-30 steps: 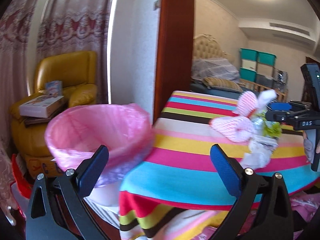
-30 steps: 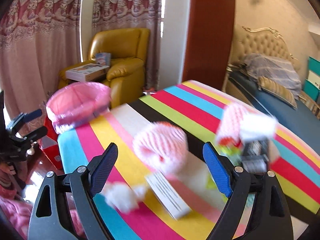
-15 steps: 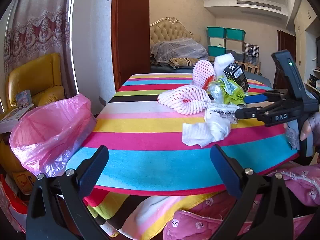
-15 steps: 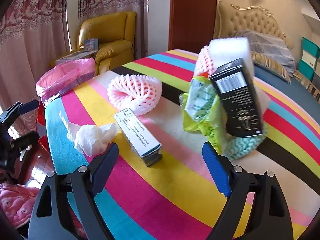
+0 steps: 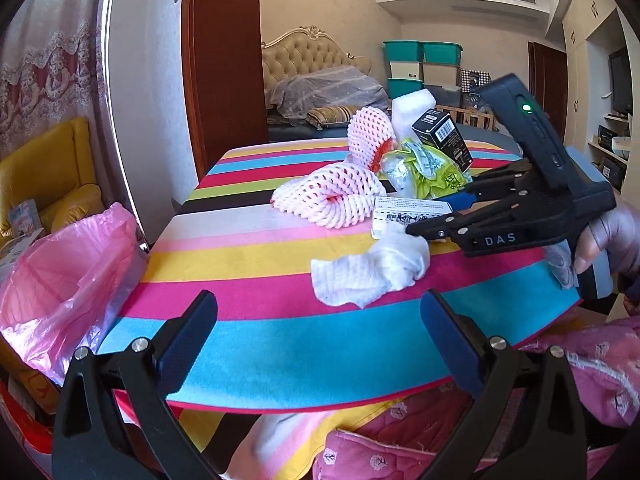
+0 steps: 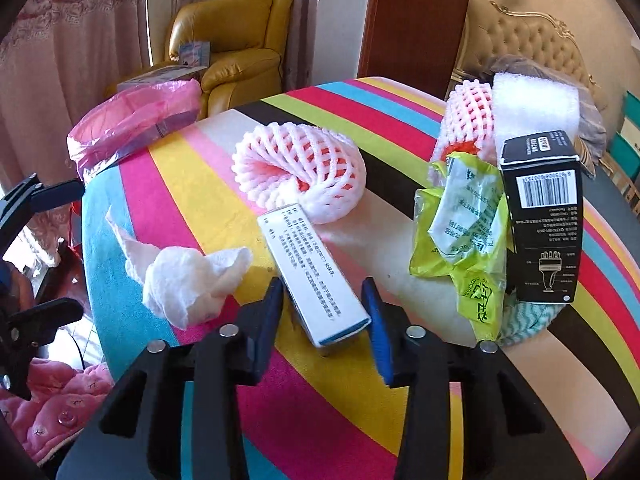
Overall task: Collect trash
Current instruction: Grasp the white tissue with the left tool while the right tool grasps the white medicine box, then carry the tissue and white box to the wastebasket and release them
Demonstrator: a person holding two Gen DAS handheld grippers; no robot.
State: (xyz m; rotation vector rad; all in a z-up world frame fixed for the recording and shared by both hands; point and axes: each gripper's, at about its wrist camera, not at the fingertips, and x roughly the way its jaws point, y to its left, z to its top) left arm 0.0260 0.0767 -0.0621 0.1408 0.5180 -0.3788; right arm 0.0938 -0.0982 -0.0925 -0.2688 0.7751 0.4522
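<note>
Trash lies on the striped table (image 6: 352,396): a long white box (image 6: 316,272), a crumpled tissue (image 6: 188,276), two pink foam nets (image 6: 300,168), a green wrapper (image 6: 460,232), a black box (image 6: 544,216) and a white foam block (image 6: 536,104). My right gripper (image 6: 324,308) is closing on the near end of the white box, and its pads meet the box's sides. In the left wrist view the right gripper (image 5: 432,216) reaches in from the right over the white box (image 5: 404,212) and the tissue (image 5: 372,268). My left gripper (image 5: 320,340) hangs open and holds nothing at the table's near edge.
A bin lined with a pink bag (image 5: 68,260) stands off the table's left side, in front of a yellow armchair (image 6: 232,48). A pink quilted cloth (image 5: 580,364) lies below the table edge. A brown door frame (image 5: 224,60) and a bed (image 5: 320,80) are behind.
My right gripper has sunk toward the table and its jaws have drawn in around the white box. The left view has swung from the pink bin toward the table.
</note>
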